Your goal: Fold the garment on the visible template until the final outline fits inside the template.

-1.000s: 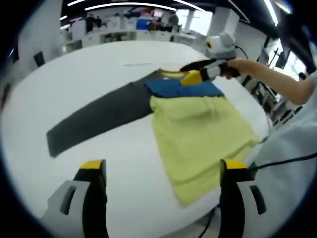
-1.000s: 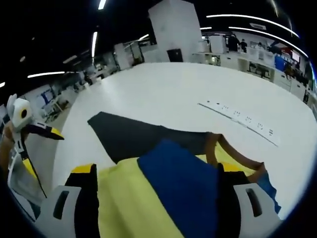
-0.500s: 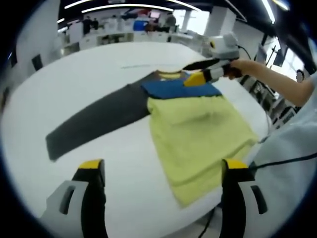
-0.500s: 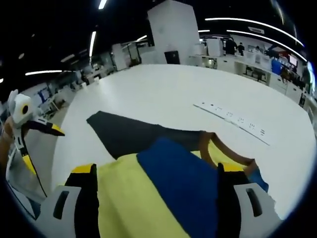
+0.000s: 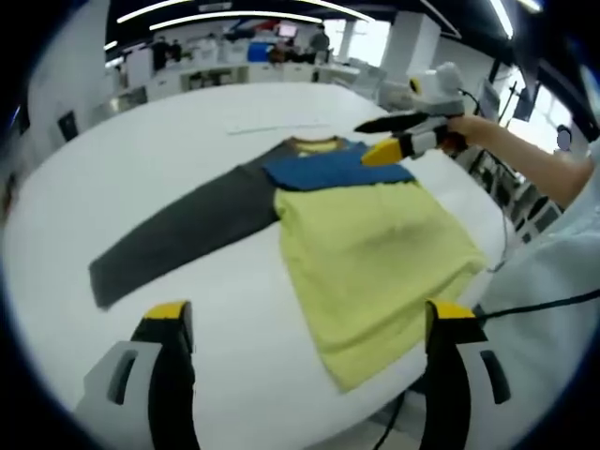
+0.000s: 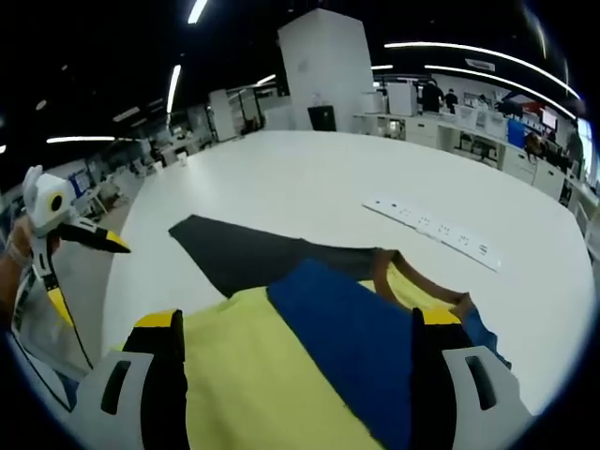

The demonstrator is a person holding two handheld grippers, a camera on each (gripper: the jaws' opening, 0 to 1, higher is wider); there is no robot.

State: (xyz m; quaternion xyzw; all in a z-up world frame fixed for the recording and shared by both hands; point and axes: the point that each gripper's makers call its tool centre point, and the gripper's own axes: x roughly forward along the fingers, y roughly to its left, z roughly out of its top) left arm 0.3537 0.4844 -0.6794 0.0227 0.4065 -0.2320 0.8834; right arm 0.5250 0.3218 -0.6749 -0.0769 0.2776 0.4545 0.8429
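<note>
Left gripper view: a long-sleeved shirt, yellow with a blue chest band and one dark grey sleeve stretched out, is lying flat on a white table. The left gripper is hovering released at the near edge, jaws spread. The right gripper, hand-held above the shirt's collar, is standing open and grasping nothing.

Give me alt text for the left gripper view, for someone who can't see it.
A long-sleeved garment with a yellow body, blue chest band and dark grey sleeve lies flat on a white table. The right claw, open, hovers beside its collar end, held by a person's hand. The left claw, open, frames the foreground.
</note>
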